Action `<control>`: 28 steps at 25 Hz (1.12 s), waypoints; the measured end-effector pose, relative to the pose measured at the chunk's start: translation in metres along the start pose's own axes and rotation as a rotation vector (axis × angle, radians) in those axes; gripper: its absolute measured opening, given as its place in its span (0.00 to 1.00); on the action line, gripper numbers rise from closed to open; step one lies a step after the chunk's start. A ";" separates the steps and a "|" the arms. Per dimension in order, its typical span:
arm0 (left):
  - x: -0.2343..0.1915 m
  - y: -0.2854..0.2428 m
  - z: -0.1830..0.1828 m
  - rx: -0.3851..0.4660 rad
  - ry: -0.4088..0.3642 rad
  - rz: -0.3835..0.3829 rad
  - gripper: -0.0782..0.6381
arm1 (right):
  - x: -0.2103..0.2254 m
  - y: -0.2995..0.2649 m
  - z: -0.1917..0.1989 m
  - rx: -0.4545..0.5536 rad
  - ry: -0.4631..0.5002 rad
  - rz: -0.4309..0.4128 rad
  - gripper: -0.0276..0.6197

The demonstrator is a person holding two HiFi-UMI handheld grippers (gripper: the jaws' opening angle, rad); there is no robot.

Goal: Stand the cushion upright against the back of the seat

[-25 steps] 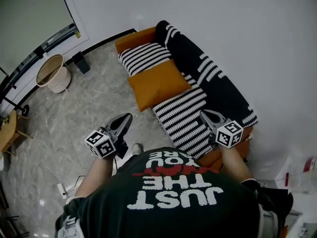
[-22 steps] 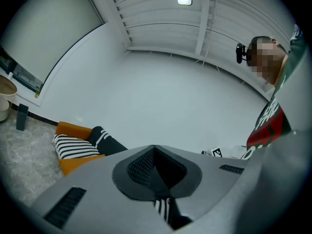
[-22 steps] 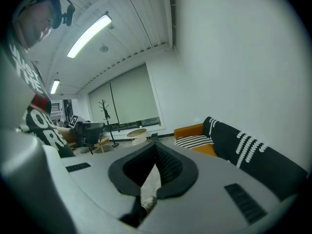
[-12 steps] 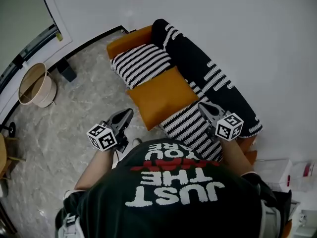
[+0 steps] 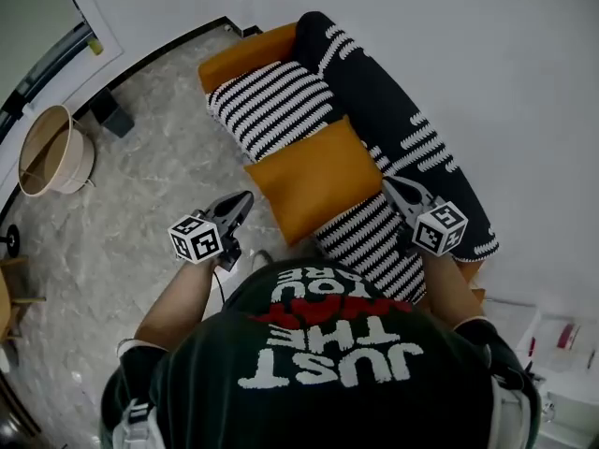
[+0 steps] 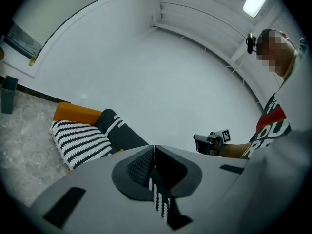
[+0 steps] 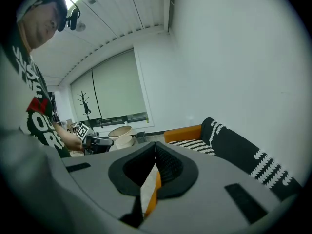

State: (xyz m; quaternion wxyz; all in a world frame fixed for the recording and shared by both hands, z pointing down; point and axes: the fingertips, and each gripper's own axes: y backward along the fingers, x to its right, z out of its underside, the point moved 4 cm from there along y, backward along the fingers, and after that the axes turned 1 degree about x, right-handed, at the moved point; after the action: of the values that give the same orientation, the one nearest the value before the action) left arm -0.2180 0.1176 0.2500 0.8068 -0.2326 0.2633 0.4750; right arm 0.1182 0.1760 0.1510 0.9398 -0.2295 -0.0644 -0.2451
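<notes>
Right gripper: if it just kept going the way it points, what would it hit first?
Probably the orange cushion: the right gripper aims at its near corner, and orange shows just past its jaws. Depth is hard to judge.

I see the cushion (image 5: 314,187) as plain orange cloth, matt and quite smooth. The seat cover (image 5: 276,110) under it looks like thick knitted cloth with rough ribs, and the throw (image 5: 402,134) seems the same knit. The floor (image 5: 140,195) is grey, stone-like, with a slight gloss. The left gripper (image 6: 154,146) and right gripper (image 7: 155,143) have matt grey plastic shells and dark textured pads (image 6: 140,167).
</notes>
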 end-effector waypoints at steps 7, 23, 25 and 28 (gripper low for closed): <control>-0.046 -0.052 0.032 -0.079 0.201 -0.133 0.14 | 0.059 -0.048 -0.013 -0.093 -0.011 -0.096 0.08; -0.233 -0.120 0.244 -0.218 0.624 -0.373 0.72 | 0.166 -0.136 0.146 -0.216 -0.115 -0.194 0.08; -0.247 -0.126 0.266 -0.245 0.656 -0.360 0.82 | 0.166 -0.139 0.169 -0.234 -0.134 -0.207 0.08; -0.269 -0.137 0.295 -0.265 0.684 -0.324 0.94 | 0.167 -0.147 0.202 -0.259 -0.155 -0.223 0.08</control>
State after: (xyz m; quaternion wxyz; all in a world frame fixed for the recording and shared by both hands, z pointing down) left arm -0.1465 0.0690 0.6629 0.7000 -0.5180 0.4130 0.2665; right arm 0.1898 0.0842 0.4280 0.8616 -0.3581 -0.1297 -0.3355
